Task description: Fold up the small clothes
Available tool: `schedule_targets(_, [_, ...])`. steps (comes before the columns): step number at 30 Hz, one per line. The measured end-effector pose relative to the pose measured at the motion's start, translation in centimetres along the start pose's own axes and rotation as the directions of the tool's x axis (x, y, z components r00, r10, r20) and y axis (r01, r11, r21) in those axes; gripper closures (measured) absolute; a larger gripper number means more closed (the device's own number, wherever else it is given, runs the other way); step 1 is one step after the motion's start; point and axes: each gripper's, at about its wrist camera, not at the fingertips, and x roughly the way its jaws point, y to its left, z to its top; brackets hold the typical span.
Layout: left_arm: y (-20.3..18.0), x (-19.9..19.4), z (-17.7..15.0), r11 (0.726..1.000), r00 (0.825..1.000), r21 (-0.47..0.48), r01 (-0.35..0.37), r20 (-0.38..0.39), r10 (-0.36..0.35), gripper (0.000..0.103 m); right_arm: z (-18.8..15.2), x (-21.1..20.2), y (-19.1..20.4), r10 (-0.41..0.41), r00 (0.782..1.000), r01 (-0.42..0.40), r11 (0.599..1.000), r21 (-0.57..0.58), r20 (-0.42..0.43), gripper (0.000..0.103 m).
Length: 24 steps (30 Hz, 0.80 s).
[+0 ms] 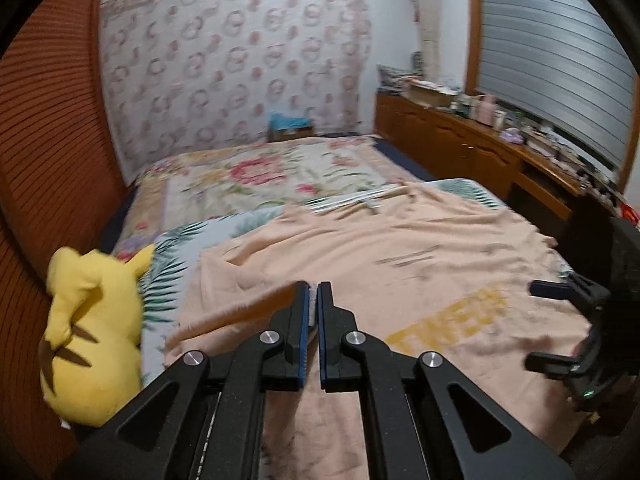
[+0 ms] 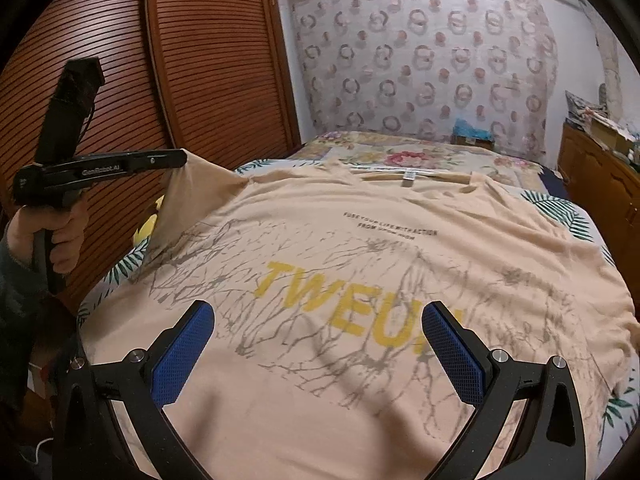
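Note:
A peach T-shirt [image 2: 360,240] with yellow letters and grey branch print lies spread face up on the bed, collar toward the far wall. My left gripper [image 1: 314,288] is shut on the shirt's left sleeve [image 2: 196,188] and holds it lifted off the bed. In the right wrist view the left gripper [image 2: 182,158] shows at the left with a hand on its grip. My right gripper [image 2: 316,312] hovers open over the shirt's lower middle with nothing between its blue pads. It also appears open in the left wrist view as the right gripper [image 1: 560,320] at the right edge.
A yellow plush toy [image 1: 88,320] lies at the bed's left edge beside the shirt. The floral bedspread [image 1: 260,176] stretches beyond the collar. A louvered wooden door [image 2: 208,60] stands on the left, and a cluttered wooden dresser [image 1: 460,136] on the right.

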Motion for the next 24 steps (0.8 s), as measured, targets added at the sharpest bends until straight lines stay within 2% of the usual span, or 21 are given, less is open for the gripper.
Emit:
schedule_targets(2, [-0.8, -0.3, 0.1, 1.0, 1.0, 0.012, -0.007, 0.006, 0.006, 0.097, -0.2, -0.1, 0.1, -0.003, 1.0, 0.003, 1.0, 0.003, 0.002, 0.0])
schedule_targets(3, [-1.0, -0.6, 0.0, 1.0, 1.0, 0.015, -0.009, 0.01, 0.009, 0.092, -0.2, 0.0, 0.2, -0.005, 1.0, 0.005, 1.0, 0.004, 0.002, 0.0])
schedule_targets(5, [-0.7, -1.2, -0.3, 1.0, 1.0, 0.004, -0.003, 0.019, 0.003, 0.07, -0.2, -0.1, 0.3, -0.006, 1.0, 0.006, 1.0, 0.002, 0.0, 0.0])
schedule_targets(9, [0.1, -2.5, -1.0, 0.999, 0.999, -0.027, -0.027, 0.041, 0.029, 0.056, 0.0, 0.1, 0.9, -0.005, 1.0, 0.005, 1.0, -0.005, 0.001, 0.0])
schedule_targets(11, [0.8, -3.1, -1.6, 0.998, 0.998, -0.043, -0.034, 0.049, 0.036, 0.031, 0.4, 0.2, 0.8, 0.002, 1.0, -0.002, 1.0, -0.018, 0.002, 0.0])
schedule_targets(13, [1.9, -4.1, -2.7, 0.997, 0.997, -0.065, -0.045, 0.066, 0.05, 0.022, 0.8, 0.2, 1.2, 0.014, 1.0, -0.013, 0.999, -0.046, 0.003, 0.002])
schedule_targets(17, [3.2, -5.2, -4.6, 0.992, 0.994, -0.094, -0.083, 0.063, 0.089, 0.022, 2.5, 0.6, 2.3, 0.045, 0.999, -0.046, 0.992, -0.116, -0.007, 0.009])
schedule_targets(20, [4.0, -5.9, -6.2, 0.985, 0.989, -0.12, -0.122, 0.064, 0.13, 0.022, 4.0, 1.4, 2.7, 0.088, 0.996, -0.091, 0.982, -0.168, -0.026, 0.021])
schedule_targets(21, [4.5, -6.1, -6.7, 0.983, 0.988, -0.13, -0.133, 0.061, 0.142, 0.022, 4.5, 1.8, 3.0, 0.102, 0.994, -0.106, 0.977, -0.184, -0.032, 0.028])
schedule_targets(24, [5.3, -6.2, -7.9, 0.978, 0.987, -0.151, -0.142, 0.05, 0.151, 0.022, 6.3, 3.4, 3.8, 0.149, 0.987, -0.157, 0.962, -0.225, -0.051, 0.042])
